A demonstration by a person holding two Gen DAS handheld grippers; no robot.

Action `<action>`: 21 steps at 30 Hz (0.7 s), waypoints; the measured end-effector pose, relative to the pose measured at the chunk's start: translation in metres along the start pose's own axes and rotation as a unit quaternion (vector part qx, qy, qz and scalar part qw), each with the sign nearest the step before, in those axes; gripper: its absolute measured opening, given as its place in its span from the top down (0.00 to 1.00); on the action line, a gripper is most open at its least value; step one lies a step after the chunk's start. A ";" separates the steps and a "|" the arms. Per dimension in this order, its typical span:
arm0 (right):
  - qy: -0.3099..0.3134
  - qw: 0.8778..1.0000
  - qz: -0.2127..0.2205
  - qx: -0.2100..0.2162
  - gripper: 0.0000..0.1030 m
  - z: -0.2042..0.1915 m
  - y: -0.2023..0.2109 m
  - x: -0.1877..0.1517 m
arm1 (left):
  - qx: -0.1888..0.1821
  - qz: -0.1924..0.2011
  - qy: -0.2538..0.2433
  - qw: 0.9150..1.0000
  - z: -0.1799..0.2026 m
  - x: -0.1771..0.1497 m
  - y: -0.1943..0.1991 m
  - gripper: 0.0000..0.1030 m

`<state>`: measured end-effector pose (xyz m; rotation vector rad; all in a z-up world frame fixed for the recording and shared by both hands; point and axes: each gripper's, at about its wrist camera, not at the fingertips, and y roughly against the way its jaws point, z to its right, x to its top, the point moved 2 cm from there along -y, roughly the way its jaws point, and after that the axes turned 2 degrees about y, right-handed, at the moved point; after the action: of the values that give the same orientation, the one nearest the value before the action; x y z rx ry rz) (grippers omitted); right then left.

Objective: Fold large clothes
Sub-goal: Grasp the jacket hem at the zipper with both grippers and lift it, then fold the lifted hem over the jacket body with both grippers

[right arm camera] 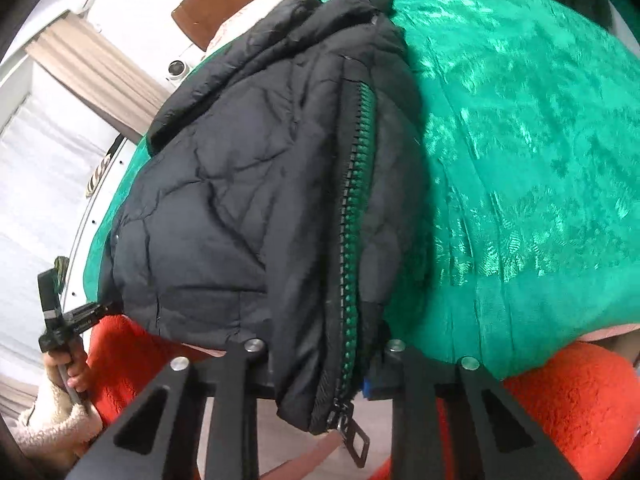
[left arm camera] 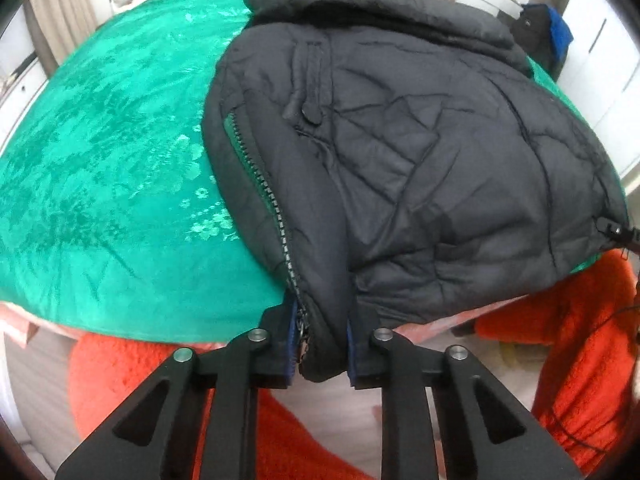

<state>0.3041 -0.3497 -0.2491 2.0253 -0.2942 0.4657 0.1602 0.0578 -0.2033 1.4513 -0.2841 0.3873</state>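
My left claw (left arm camera: 322, 354) is pinched tight on the near hem of the black padded jacket (left arm camera: 400, 140), right at the bottom end of its zipper (left arm camera: 264, 184). My right claw (right arm camera: 320, 376) is clamped on the hem too, gripping the zipper edge where the metal pull tab (right arm camera: 356, 446) dangles below my fingers. The jacket lies folded lengthwise on the green patterned cloth (left arm camera: 100, 180) that covers the surface, collar at the far end, hem hanging slightly over the near edge towards me. In the right wrist view, the other claw (right arm camera: 66, 320) shows at the jacket's left corner, held by my hand (right arm camera: 74, 372) in a fleecy cream sleeve (right arm camera: 52, 420). Orange fleece clothing (right arm camera: 572, 400) shows below the surface edge.
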 end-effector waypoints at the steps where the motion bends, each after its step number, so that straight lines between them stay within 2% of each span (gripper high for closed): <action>1: 0.000 1.000 0.002 0.004 0.80 -0.002 0.003 -0.002 | -0.007 0.000 0.005 1.000 -0.001 -0.001 0.005 0.85; 6: 0.002 1.000 -0.001 0.014 0.81 -0.009 0.018 -0.012 | -0.032 -0.011 0.014 0.999 -0.011 -0.012 0.018 0.85; 10: -0.012 0.999 -0.019 0.029 0.82 -0.008 0.032 -0.034 | -0.041 -0.024 0.006 0.999 -0.011 -0.032 0.037 0.85; 13: -0.027 0.998 -0.035 0.047 0.82 -0.011 0.046 -0.055 | -0.047 -0.033 -0.004 0.998 -0.009 -0.055 0.058 0.86; 16: -0.049 0.995 -0.035 0.085 0.84 -0.017 0.067 -0.062 | -0.050 -0.036 -0.004 0.998 -0.009 -0.070 0.083 0.86; 19: -0.055 0.989 -0.001 0.136 0.84 -0.031 0.094 -0.048 | -0.072 -0.008 0.007 0.997 -0.009 -0.054 0.114 0.86; 21: -0.050 0.985 0.029 0.162 0.84 -0.038 0.108 -0.027 | -0.094 0.034 0.019 0.995 -0.012 -0.026 0.137 0.87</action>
<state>0.2295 -0.3672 -0.1592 2.3664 -0.3577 0.4724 0.0782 0.0782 -0.0915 1.2508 -0.3319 0.4308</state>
